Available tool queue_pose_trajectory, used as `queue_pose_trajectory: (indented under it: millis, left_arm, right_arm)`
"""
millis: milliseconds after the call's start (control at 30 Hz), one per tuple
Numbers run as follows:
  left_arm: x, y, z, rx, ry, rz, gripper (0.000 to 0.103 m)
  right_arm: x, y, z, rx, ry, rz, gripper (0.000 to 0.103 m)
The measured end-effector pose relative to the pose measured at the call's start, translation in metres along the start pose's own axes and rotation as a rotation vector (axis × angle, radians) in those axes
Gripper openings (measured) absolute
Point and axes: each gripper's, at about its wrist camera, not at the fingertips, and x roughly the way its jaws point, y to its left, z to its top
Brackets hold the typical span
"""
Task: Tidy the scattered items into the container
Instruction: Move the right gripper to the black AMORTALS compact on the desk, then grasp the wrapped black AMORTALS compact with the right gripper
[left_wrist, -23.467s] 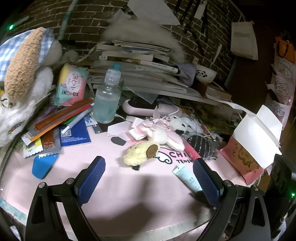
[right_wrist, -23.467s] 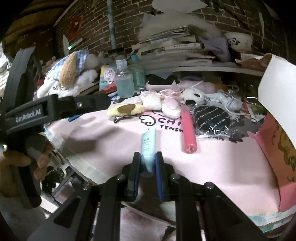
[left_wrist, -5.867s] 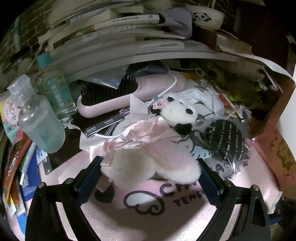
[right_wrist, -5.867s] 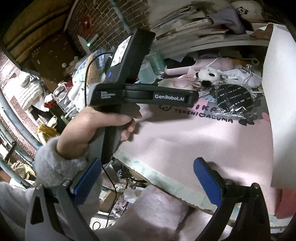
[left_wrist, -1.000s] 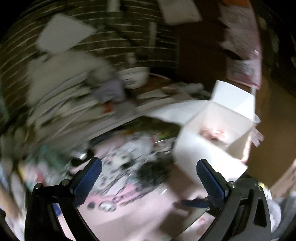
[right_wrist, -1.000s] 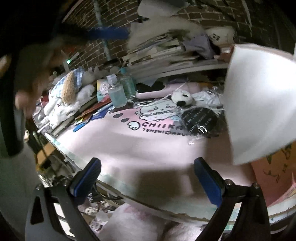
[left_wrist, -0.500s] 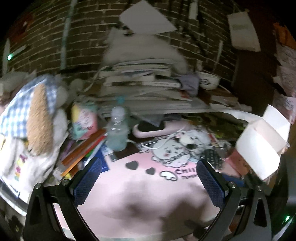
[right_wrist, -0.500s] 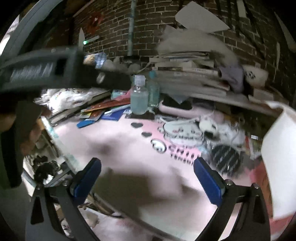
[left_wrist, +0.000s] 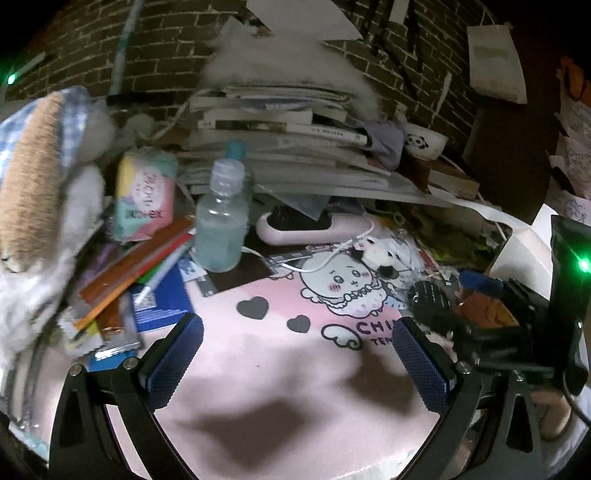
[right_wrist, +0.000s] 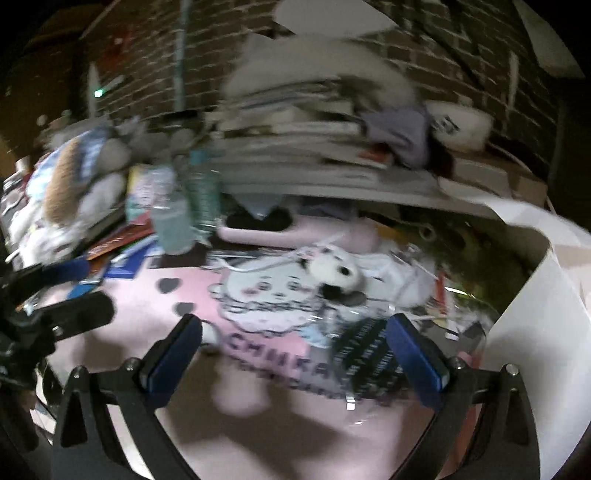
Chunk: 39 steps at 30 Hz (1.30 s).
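The right gripper (right_wrist: 293, 350) hovers over the pink mat (right_wrist: 258, 398) with its jaws spread wide and nothing between them; the panda plush (right_wrist: 334, 275) lies just ahead and slightly right of its centreline, its long axis running roughly across the fingers, with the black foil packet (right_wrist: 369, 354) nearer still by the right finger. The left gripper (left_wrist: 297, 363) is equally wide and empty, and judged from both views sits farther from the plush, which lies ahead to its right. The white container (right_wrist: 532, 332) stands to the right gripper's right.
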Motion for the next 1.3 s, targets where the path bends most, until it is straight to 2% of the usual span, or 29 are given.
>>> queue_pose_trajectory:
  millis: [233,333,467,733,900,1033,1100,1233,1267,1300]
  left_arm:
    - [0.014,0.0,-0.001,-0.001,0.011,-0.038,0.102]
    - [0.017,0.001,-0.001,-0.002,0.016,-0.047,0.102]
    - [0.019,0.004,-0.001,-0.009,0.02,-0.045,0.102]
    - [0.019,0.005,-0.002,-0.008,0.02,-0.059,0.102]
    - [0.017,0.004,-0.003,-0.01,0.015,-0.063,0.102]
    - [0.016,0.003,-0.003,-0.01,0.015,-0.064,0.102]
    - [0.016,0.002,-0.003,-0.009,0.015,-0.063,0.102]
    - [0.014,0.0,-0.003,-0.006,0.012,-0.068,0.102]
    - [0.013,-0.001,-0.004,-0.005,0.012,-0.068,0.102]
    - [0.012,-0.001,-0.004,-0.004,0.013,-0.068,0.102]
  right_arm:
    - [0.031,-0.016,-0.004,0.015,0.134,-0.034,0.1]
    - [0.045,-0.028,-0.005,0.067,0.189,-0.014,0.1]
    - [0.05,-0.041,-0.006,0.115,0.199,0.001,0.1]
    - [0.055,-0.042,-0.007,0.122,0.214,0.001,0.099]
    - [0.049,-0.035,-0.011,0.086,0.199,-0.006,0.083]
    - [0.036,-0.02,-0.016,0.062,0.189,0.072,0.075]
    - [0.03,-0.009,-0.019,0.028,0.184,0.105,0.064]
    - [0.027,0.001,-0.021,-0.008,0.179,0.127,0.064]
    - [0.028,0.001,-0.02,-0.011,0.179,0.127,0.069]
    - [0.029,0.0,-0.02,-0.011,0.178,0.123,0.078]
